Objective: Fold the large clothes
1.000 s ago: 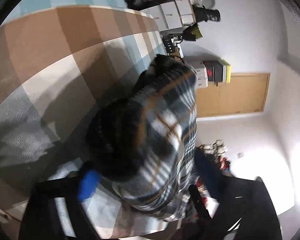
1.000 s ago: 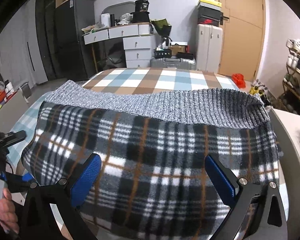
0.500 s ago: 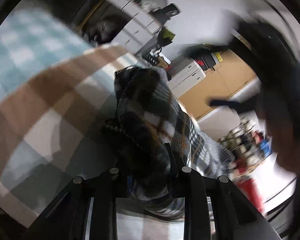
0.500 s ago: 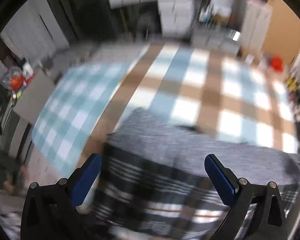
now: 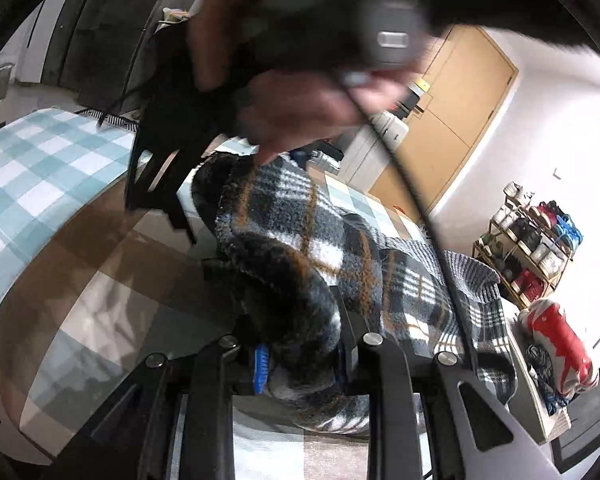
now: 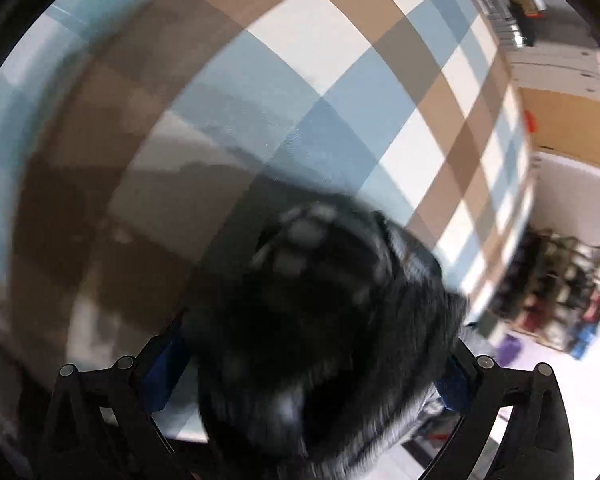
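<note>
A dark plaid fleece garment with a grey knit lining lies folded on the checked bedspread. My left gripper is shut on a bunched end of the garment at the near edge of the bed. The person's hand and the right gripper hover above the garment's far end in the left wrist view. In the right wrist view the right gripper has its blue pads wide apart around a blurred dark bunch of the garment.
A shoe rack and red shoes stand at the right of the bed. A wooden door and white drawers are behind it. The bedspread stretches beyond the garment.
The right gripper has swung from above the flat garment down to its end and tilted toward the bed. The left gripper has kept its hold on the bunched end and turned level.
</note>
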A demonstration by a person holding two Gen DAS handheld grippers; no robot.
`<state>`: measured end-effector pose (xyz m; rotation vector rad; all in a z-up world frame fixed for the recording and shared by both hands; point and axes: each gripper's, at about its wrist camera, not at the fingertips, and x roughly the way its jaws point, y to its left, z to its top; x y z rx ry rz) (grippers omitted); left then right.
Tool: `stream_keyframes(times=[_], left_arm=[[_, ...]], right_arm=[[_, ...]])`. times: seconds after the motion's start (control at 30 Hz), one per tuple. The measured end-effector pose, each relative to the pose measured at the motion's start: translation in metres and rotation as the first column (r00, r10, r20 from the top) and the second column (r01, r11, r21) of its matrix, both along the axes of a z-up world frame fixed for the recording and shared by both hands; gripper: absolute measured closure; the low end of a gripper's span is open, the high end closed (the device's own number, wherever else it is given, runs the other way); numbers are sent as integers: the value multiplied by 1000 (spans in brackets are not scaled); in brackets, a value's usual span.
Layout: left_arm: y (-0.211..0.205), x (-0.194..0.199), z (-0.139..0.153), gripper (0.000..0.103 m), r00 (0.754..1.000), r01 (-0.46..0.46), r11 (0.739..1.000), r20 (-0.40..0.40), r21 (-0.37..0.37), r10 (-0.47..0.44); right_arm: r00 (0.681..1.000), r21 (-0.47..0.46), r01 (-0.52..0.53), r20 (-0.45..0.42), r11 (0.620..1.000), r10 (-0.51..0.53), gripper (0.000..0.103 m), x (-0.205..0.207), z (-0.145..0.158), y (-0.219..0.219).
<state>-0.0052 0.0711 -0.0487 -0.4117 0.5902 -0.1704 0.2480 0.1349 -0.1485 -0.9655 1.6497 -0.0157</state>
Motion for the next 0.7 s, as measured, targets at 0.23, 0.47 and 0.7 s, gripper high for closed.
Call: stream_keyframes(times=[0.23, 0.47, 0.7], left_arm=[[3, 1, 6, 84, 1000, 15, 1000, -3, 21, -15], [-6, 0, 8, 84, 999, 36, 997, 13, 65, -37], [3, 0, 7, 84, 999, 40, 999, 9, 36, -41]], right_arm=[[999, -76, 14, -29, 997, -17, 0, 6, -23, -12], [999, -75, -31, -9, 997, 31, 28, 0, -21, -26], [995, 212, 57, 62, 976, -72, 56, 12, 22, -67]])
